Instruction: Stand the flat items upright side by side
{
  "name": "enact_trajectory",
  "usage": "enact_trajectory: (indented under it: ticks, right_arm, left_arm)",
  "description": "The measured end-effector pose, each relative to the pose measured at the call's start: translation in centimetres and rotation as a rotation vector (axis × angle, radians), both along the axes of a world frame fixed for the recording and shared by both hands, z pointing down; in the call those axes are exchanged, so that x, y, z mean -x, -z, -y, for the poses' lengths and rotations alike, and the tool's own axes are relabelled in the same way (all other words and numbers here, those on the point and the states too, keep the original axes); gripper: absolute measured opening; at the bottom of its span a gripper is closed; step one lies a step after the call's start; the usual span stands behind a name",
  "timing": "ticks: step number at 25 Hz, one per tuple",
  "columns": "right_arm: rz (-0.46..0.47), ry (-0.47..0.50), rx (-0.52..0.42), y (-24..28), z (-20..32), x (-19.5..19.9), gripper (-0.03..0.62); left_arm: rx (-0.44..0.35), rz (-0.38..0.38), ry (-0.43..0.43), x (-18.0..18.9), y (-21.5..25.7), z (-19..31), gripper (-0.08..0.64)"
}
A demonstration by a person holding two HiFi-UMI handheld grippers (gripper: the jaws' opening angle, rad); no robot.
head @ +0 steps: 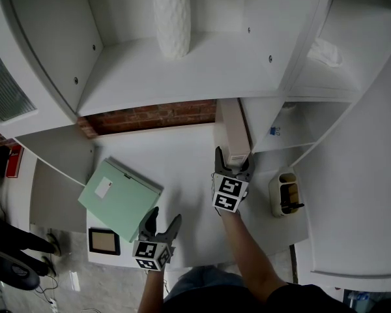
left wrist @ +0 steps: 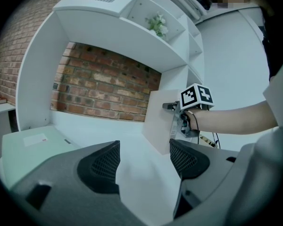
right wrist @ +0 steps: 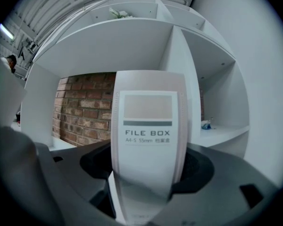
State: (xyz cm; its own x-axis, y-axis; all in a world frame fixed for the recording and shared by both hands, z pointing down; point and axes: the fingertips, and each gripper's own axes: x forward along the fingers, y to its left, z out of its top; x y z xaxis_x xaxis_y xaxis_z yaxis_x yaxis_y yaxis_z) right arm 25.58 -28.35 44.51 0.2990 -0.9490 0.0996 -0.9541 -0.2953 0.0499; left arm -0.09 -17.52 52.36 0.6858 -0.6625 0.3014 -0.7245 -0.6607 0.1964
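**A:** Which step are we on?

**B:** We judge it's the end of the first placement. The pale beige cardboard file box (head: 233, 130) stands upright on the white desk top (head: 189, 155), spine towards us, close to the white upright divider (head: 264, 119). It sits at twelve o'clock from our right gripper (head: 233, 162).

**A:** Do we have hold of it?

**B:** The right gripper's jaws are spread wide with the spine between them. The pads are just beside its two sides, and as far as we can tell they aren't squeezing. The box looks to be standing on its own.

**A:** And our left gripper (head: 165, 215)?

**B:** It's wide open with only bare desk between the pads. It hovers at seven o'clock from the right one.

**A:** So what's left?

**B:** The mint-green flat file box (head: 120, 197) lies on its broad face at ten o'clock from the left gripper, well apart from the beige one. Next we'd back the right gripper straight off the spine without nudging it. Then we'd take the green box by an edge, tip it up and set it at nine o'clock of the beige box, side by side.
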Motion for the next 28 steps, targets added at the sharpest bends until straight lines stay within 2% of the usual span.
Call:
enact_trajectory:
  ticks: [8,19,28]
  right_arm:
    - [0.014,0.002,0.022,-0.4,-1.1,0.1,0.354]
    - [0.014,-0.006,0.018,-0.2,-4.6,0.3,0.354]
    - [0.008,0.071,-0.046,2.2,-9.6,2.8,0.354]
  left_arm:
    - [0.002,-0.002,0.008,0.5,0.0,-0.4,0.324]
    - [0.008,-0.019,0.009,0.5,0.2,-1.2,0.324]
    - [-0.025,-0.036,0.025,0.8,1.1,-1.4,0.324]
